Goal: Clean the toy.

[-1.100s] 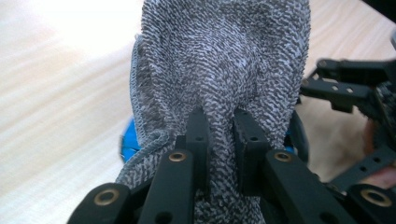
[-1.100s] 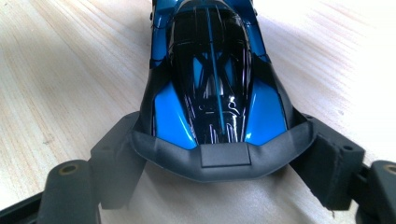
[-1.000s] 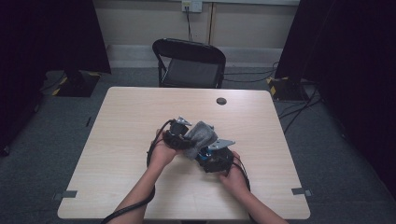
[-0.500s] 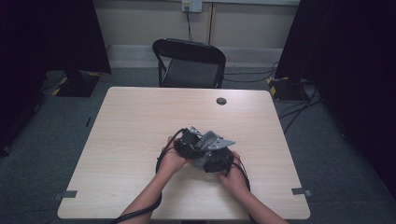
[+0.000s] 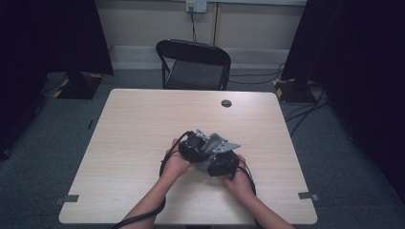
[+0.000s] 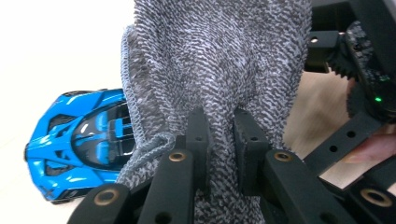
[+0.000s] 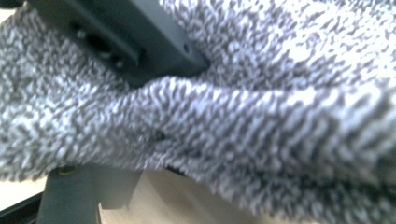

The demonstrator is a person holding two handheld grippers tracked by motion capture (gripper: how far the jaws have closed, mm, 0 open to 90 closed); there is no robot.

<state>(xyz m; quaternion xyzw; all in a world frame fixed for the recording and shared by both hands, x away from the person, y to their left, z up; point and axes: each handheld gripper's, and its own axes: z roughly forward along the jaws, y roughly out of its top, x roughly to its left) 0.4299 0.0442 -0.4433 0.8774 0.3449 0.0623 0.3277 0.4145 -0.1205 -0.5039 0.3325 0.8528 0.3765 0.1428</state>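
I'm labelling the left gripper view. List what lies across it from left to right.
Blue toy car → grey knitted cloth, pinched by the left hand-held gripper → the other hand-held gripper's black frame with a green light.

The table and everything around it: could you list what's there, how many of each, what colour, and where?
Grey knitted cloth: one, grey, pinched in the left gripper.
Toy car: one, blue, on the table beside the cloth.
Round cap: one, dark, far side of the table.
Table: one, light wood.
Folding chair: one, black, behind the table.
Left gripper: one, black, shut on the cloth.
Right gripper: one, black, close against the left one; its jaw state is unclear.
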